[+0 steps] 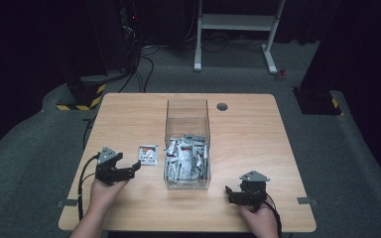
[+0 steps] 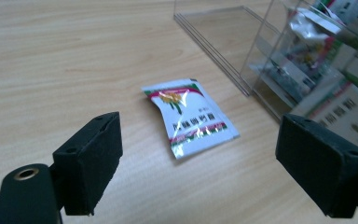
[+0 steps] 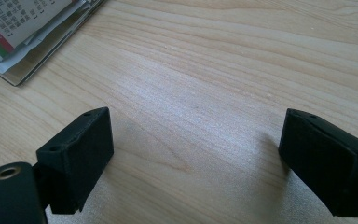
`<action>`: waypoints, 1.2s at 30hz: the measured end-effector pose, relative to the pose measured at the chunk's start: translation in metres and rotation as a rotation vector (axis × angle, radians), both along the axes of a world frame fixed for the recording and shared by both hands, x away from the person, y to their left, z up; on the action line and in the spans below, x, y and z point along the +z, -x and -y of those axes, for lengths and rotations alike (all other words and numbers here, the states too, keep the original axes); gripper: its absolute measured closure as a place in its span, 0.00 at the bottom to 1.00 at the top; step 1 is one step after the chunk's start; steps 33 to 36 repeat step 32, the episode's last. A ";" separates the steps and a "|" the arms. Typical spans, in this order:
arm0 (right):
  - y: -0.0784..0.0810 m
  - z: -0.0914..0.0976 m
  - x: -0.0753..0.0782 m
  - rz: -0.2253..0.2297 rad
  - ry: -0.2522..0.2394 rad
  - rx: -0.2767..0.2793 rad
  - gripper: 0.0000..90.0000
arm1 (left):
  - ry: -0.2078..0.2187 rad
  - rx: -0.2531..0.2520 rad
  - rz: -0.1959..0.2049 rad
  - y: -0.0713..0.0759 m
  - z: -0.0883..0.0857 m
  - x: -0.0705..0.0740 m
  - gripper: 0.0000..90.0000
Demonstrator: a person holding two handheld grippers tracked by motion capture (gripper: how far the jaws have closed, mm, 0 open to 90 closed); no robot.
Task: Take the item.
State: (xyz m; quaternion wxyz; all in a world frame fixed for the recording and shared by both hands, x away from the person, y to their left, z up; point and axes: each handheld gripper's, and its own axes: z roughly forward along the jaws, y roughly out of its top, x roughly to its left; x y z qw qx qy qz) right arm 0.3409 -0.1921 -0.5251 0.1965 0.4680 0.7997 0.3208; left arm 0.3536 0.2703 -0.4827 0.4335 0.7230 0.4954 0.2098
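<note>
High view: single sachet lying flat on the wooden table, just left of the clear acrylic box, apart from its wall. Left gripper resting near the sachet's near-left side, jaws apart, nothing between them. Right gripper parked at the near right of the box, jaws likewise apart and empty. Box holding a loose heap of similar packets; count not readable, upper half of the box bare.

Left gripper view: sachet ahead of and between the wide-set jaws, not touched by either. Thin foil-and-plastic pouch, glossy, slightly puckered at one corner; probably very light, limp, slippery under the pads, and hard to get under while flat on the wood. Best hold judged to be across a narrow edge or the lifted corner, pinching the sealed rim, not the filled middle. Printed lettering too small and glare-washed to read. Box wall at upper right, contents blurred by reflections and cut off by the frame.

Right gripper view: bare wood grain between jaws standing well apart, nothing held. Corner of the box base with printed packets at upper left, mostly cropped; text illegible. Underside of the sachets and anything behind the box not discernible.
</note>
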 end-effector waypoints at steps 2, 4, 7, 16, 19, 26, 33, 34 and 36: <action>0.000 0.000 0.000 0.000 0.000 0.001 0.11 | -0.022 -0.016 -0.011 0.005 -0.002 -0.002 0.17; 0.000 0.000 0.000 0.000 0.000 0.001 0.11 | -0.046 -0.024 -0.024 0.011 -0.004 -0.006 0.17; 0.000 0.000 0.000 -0.001 0.000 -0.001 0.11 | -0.075 -0.029 -0.048 0.020 -0.010 -0.013 0.17; 0.000 0.000 0.000 -0.002 -0.002 -0.003 0.11 | -0.170 -0.030 -0.117 0.042 -0.015 -0.043 0.16; 0.000 0.000 0.000 -0.002 -0.002 -0.002 0.11 | -0.188 -0.021 -0.116 0.046 -0.014 -0.045 0.16; 0.001 0.000 0.000 -0.001 -0.002 0.000 0.11 | -0.199 -0.018 -0.103 0.049 -0.012 -0.047 0.14; 0.001 0.000 0.000 -0.002 -0.005 -0.001 0.11 | -0.199 -0.018 -0.103 0.049 -0.012 -0.047 0.14; 0.001 0.000 0.000 -0.002 -0.005 -0.001 0.11 | -0.199 -0.018 -0.103 0.049 -0.012 -0.047 0.14; 0.001 0.000 0.000 -0.002 -0.005 -0.001 0.11 | -0.199 -0.018 -0.103 0.049 -0.012 -0.047 0.14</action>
